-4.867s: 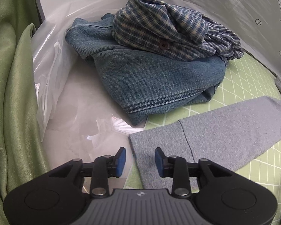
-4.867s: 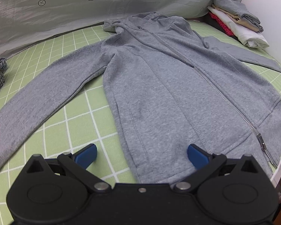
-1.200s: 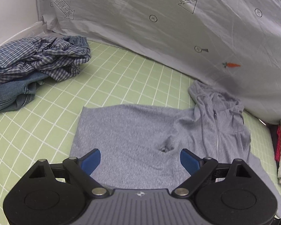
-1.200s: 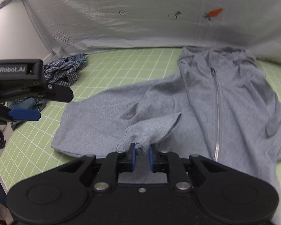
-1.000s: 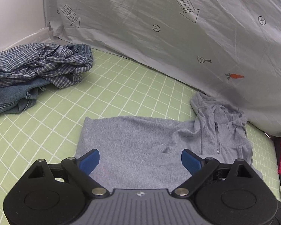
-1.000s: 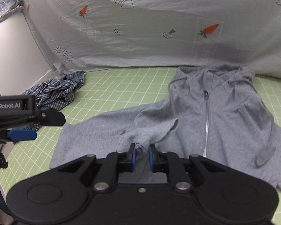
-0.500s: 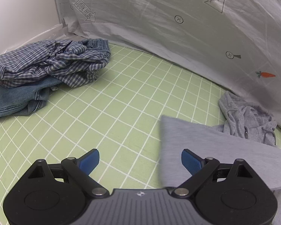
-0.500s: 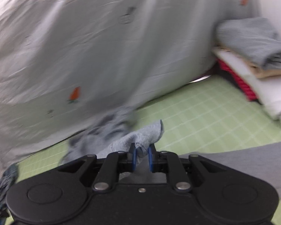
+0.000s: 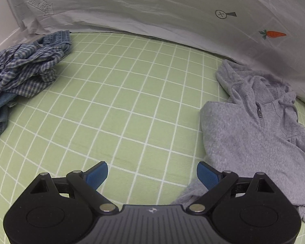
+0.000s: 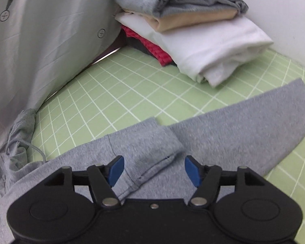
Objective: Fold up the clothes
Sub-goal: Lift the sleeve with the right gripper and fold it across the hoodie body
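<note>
Under my left tool (image 9: pixel 152 173) lies bare green grid mat (image 9: pixel 132 105); its blue pads stand wide apart with nothing between them. A second ago the grey hoodie's folded body filled this view; now the grey zip hoodie (image 9: pixel 252 134) sits off to the right, hood bunched against the printed backdrop sheet (image 9: pixel 172 8), zipper showing. The crumpled plaid shirt (image 9: pixel 24 71) and denim wait at the far left.

Over on the right wrist view, my right tool (image 10: pixel 154 171) was clamped on the sleeve cuff and has carried it across; the pads are now opening, with the cuff (image 10: pixel 152 146) lying slack between them, unpinched. That sleeve rests over the hoodie's body, beside the other sleeve (image 10: pixel 254 126), so I judge this fold laid. Beyond stands the stack of folded clothes (image 10: pixel 193 32).
</note>
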Demonstrator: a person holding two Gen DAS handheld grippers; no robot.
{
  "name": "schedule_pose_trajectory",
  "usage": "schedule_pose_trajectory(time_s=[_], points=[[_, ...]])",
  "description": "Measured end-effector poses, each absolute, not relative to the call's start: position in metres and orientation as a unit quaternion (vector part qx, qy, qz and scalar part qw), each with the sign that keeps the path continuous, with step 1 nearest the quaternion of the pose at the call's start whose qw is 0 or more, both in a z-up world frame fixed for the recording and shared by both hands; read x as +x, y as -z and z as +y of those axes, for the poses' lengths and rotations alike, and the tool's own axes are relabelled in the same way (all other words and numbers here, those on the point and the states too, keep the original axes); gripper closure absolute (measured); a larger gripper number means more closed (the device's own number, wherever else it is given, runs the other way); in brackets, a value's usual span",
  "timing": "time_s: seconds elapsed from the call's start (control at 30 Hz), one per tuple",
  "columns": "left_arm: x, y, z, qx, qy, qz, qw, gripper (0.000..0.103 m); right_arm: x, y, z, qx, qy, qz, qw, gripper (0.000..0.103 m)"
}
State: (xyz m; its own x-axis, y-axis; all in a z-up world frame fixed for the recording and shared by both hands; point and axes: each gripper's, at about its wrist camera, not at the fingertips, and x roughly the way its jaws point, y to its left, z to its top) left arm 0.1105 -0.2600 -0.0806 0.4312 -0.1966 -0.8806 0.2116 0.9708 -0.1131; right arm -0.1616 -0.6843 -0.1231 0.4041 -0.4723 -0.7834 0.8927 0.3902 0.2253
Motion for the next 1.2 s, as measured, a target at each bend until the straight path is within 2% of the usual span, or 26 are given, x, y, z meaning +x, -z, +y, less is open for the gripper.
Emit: schedule_pose_trajectory(time_s=[0.1,0.2,0.33,0.37,0.4,0.47,0.5,0.53,0.57,0.8,1.0,1.03,1.07,1.1,1.17,1.2], points=[[0.123,0.088,-0.274,-0.002,0.141,0.530,0.836,0.009,-0.159,0.133,-0.688,0.334,0.450,0.327,0.761,0.033],[0.136,0.097,-0.290,-0.007,0.156,0.538,0.828,0.009,-0.156,0.136,-0.692,0.329,0.454,0.323,0.763,0.027],[0.151,0.105,-0.301,-0.025,0.168,0.544,0.822,0.013,-0.147,0.135,-0.699,0.315,0.457,0.327,0.765,0.028],[0.155,0.106,-0.302,-0.031,0.172,0.544,0.821,0.021,-0.145,0.136,-0.700,0.313,0.456,0.326,0.767,0.029],[0.158,0.107,-0.303,-0.036,0.176,0.543,0.820,0.026,-0.144,0.136,-0.702,0.312,0.456,0.324,0.768,0.037],[0.164,0.107,-0.306,-0.042,0.184,0.542,0.819,0.050,-0.142,0.135,-0.704,0.308,0.456,0.321,0.770,0.064],[0.167,0.108,-0.307,-0.045,0.191,0.542,0.817,0.058,-0.141,0.134,-0.706,0.308,0.450,0.322,0.774,0.090],[0.169,0.108,-0.308,-0.048,0.197,0.541,0.816,0.085,-0.140,0.132,-0.707,0.307,0.446,0.322,0.777,0.091],[0.171,0.108,-0.309,-0.052,0.204,0.539,0.816,0.098,-0.139,0.129,-0.707,0.303,0.445,0.320,0.780,0.092],[0.178,0.081,-0.298,-0.049,0.215,0.489,0.844,0.098,-0.146,0.077,-0.689,0.249,0.436,0.280,0.818,0.093],[0.178,0.095,-0.293,0.009,0.151,0.499,0.853,0.101,-0.146,0.099,-0.686,0.274,0.441,0.314,0.795,0.093],[0.176,0.091,-0.288,-0.002,0.153,0.495,0.856,0.095,-0.148,0.100,-0.684,0.280,0.442,0.311,0.793,0.093],[0.173,0.087,-0.284,-0.011,0.158,0.490,0.857,0.081,-0.149,0.100,-0.681,0.278,0.444,0.311,0.793,0.093],[0.171,0.083,-0.282,-0.012,0.161,0.488,0.858,0.073,-0.148,0.098,-0.678,0.270,0.443,0.312,0.795,0.093],[0.163,0.077,-0.280,0.003,0.156,0.482,0.862,0.047,-0.146,0.095,-0.672,0.255,0.442,0.314,0.800,0.093],[0.158,0.074,-0.280,0.012,0.152,0.479,0.865,0.042,-0.145,0.092,-0.670,0.249,0.440,0.313,0.804,0.093]])
